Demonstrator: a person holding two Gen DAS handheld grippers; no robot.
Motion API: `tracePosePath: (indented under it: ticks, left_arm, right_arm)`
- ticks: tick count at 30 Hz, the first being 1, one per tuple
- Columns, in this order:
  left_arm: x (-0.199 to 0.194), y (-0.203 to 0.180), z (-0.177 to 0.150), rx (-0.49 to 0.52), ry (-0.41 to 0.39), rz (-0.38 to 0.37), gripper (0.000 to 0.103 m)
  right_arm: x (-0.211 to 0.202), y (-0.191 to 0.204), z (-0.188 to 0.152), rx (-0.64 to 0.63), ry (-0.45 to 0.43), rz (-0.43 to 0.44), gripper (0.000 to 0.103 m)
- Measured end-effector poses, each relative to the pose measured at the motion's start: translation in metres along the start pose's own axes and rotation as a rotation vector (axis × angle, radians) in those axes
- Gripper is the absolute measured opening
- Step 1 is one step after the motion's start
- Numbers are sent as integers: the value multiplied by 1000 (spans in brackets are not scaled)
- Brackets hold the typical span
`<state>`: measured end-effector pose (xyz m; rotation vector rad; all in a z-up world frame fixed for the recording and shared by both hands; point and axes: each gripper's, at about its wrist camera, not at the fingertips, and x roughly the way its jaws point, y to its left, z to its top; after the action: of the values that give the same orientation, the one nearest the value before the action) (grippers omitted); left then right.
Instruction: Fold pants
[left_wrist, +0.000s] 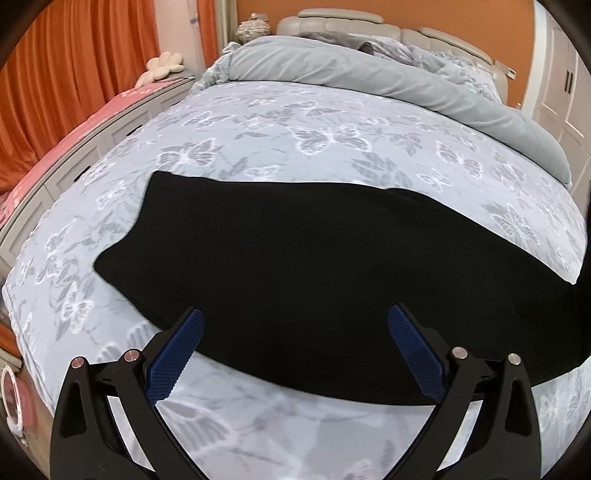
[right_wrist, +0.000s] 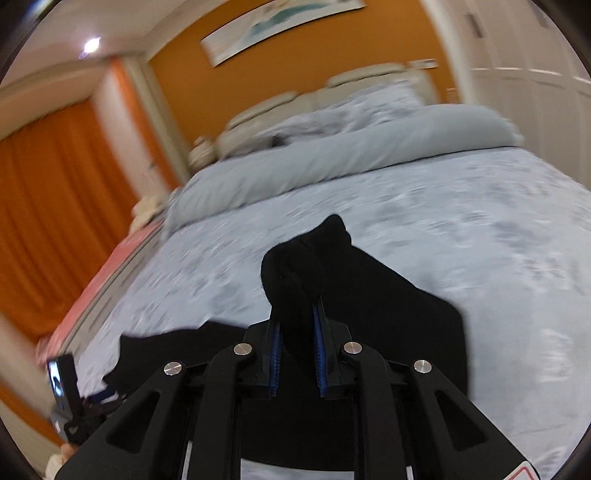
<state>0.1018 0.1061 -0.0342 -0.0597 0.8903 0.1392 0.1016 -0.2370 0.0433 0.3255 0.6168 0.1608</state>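
Note:
Black pants (left_wrist: 295, 254) lie flat across the butterfly-print bedspread (left_wrist: 295, 129) in the left wrist view. My left gripper (left_wrist: 295, 325) is open and empty, hovering over the near edge of the pants with its blue pads (left_wrist: 177, 354) apart. In the right wrist view my right gripper (right_wrist: 298, 314) is shut on a bunched end of the pants (right_wrist: 306, 254) and holds it lifted above the bed, with the rest of the fabric (right_wrist: 406, 314) hanging down behind. This view is blurred by motion.
A folded grey duvet (left_wrist: 369, 74) lies at the head of the bed by the headboard (left_wrist: 351, 22). A pink-covered bench (left_wrist: 74, 136) and orange curtains (left_wrist: 74, 55) stand left of the bed. White wardrobe doors (left_wrist: 561, 92) are on the right.

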Motion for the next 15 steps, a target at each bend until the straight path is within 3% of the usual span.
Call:
tracePosePath:
  ticks: [10,15]
  left_arm:
    - [-4,68,1,-59,3,36,98]
    - [0,98,-2,-72,21,48,98]
  right_arm:
    - [100,120,-66,-220,228,67,14]
    - [132,131,-101,-283,320,40,16]
